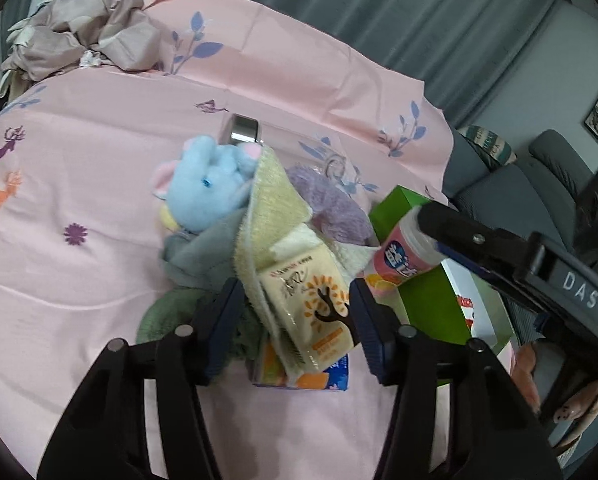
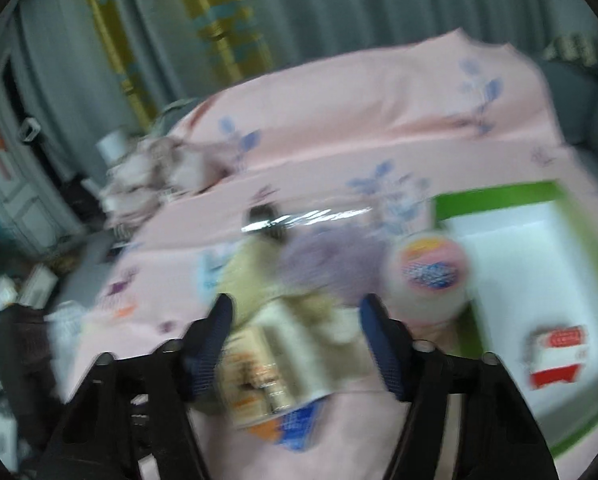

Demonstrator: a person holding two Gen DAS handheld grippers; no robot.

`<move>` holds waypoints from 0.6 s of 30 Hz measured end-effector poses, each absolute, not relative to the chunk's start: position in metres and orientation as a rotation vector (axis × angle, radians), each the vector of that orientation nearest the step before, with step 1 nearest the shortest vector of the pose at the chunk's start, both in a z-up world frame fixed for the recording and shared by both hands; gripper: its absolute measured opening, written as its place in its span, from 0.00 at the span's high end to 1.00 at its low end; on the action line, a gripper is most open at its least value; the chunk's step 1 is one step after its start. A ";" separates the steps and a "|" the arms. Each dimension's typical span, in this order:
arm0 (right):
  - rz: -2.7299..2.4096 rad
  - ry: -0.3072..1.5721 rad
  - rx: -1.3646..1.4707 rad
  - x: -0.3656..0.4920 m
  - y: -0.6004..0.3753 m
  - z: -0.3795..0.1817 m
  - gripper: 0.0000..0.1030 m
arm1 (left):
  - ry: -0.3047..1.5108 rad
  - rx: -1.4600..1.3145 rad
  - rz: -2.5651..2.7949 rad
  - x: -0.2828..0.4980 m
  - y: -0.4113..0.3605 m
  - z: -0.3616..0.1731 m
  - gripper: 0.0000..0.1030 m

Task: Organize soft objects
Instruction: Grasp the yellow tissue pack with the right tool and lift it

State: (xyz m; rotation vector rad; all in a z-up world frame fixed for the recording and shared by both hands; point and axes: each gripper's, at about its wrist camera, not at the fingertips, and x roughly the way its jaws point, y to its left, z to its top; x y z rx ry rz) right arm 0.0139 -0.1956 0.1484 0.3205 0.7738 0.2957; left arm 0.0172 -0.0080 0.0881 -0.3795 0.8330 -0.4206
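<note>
Surface: pink bedsheet printed with deer and blue leaves [image 1: 99, 184], grey curtains behind.
Soft pile: blue plush elephant [image 1: 207, 188], cream yellow towel [image 1: 271, 208], grey cloth [image 1: 195, 256], lilac fluffy cloth [image 1: 331, 204], green towel [image 1: 167, 312], heaped mid-sheet.
Left gripper [image 1: 295, 312]: jaws half open, pressed on either side of a cream tissue pack with a tree print [image 1: 315, 308].
Right gripper [image 1: 431, 236]: the left view shows it gripping a pink round tub [image 1: 399, 256] beside a green-rimmed box [image 1: 431, 304].
Right view: blurred; the box's white inside [image 2: 511, 264] shows only here.
</note>
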 end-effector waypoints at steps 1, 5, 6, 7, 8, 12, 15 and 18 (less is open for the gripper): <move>0.321 0.789 0.343 0.016 -0.194 0.146 0.51 | 0.838 -0.385 -0.429 0.018 -0.010 0.086 0.55; 0.388 0.879 0.403 0.028 -0.188 0.127 0.62 | 0.876 -0.422 -0.472 0.022 -0.018 0.077 0.62; 0.396 0.895 0.411 0.027 -0.187 0.123 0.62 | 0.878 -0.427 -0.478 0.021 -0.020 0.077 0.64; 0.404 0.917 0.419 0.028 -0.186 0.118 0.62 | 0.877 -0.430 -0.488 0.022 -0.022 0.076 0.65; 0.408 0.931 0.425 0.033 -0.184 0.114 0.62 | 0.877 -0.429 -0.496 0.022 -0.024 0.076 0.66; 0.386 0.973 0.397 0.036 -0.179 0.105 0.62 | 0.909 -0.400 -0.486 0.025 -0.029 0.071 0.68; 0.355 0.989 0.377 0.036 -0.179 0.102 0.62 | 0.917 -0.420 -0.485 0.024 -0.024 0.071 0.69; 0.365 1.001 0.396 0.035 -0.183 0.100 0.62 | 0.903 -0.417 -0.509 0.022 -0.023 0.075 0.69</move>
